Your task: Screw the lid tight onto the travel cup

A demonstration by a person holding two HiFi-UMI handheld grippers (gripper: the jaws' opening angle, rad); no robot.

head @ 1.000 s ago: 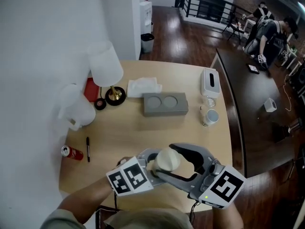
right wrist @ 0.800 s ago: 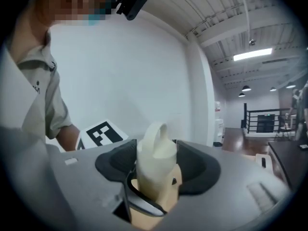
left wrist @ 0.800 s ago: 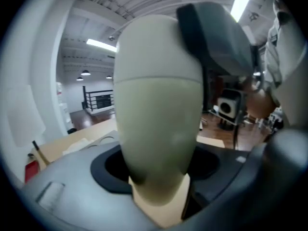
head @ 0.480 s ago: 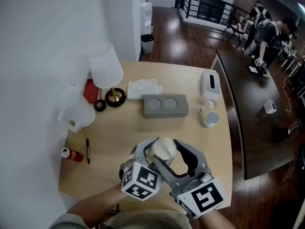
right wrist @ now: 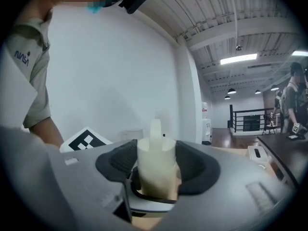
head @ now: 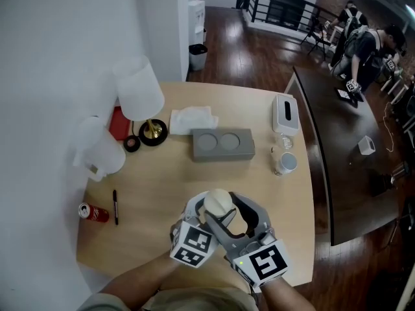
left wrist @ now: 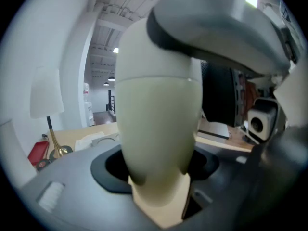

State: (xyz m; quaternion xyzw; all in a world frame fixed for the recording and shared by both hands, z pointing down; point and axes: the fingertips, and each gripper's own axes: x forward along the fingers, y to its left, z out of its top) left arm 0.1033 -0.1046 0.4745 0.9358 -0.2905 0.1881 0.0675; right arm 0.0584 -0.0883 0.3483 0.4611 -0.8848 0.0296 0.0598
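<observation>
From the head we look steeply down on the whole desk (head: 162,180), with the travel cup (head: 218,203) near its front edge. Our left gripper view sits hard against that cup, facing across the desk toward the lamp (left wrist: 45,93). Our right gripper view, equally close, faces the lid (right wrist: 155,155) and the white wall (right wrist: 120,71). All three share the cup.

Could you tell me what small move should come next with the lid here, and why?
Probably twist the right gripper to turn the lid tighter, keeping the left gripper steady. The right jaws have just been closing and now grip the lid, while the left one clamps the travel cup by its body.
</observation>
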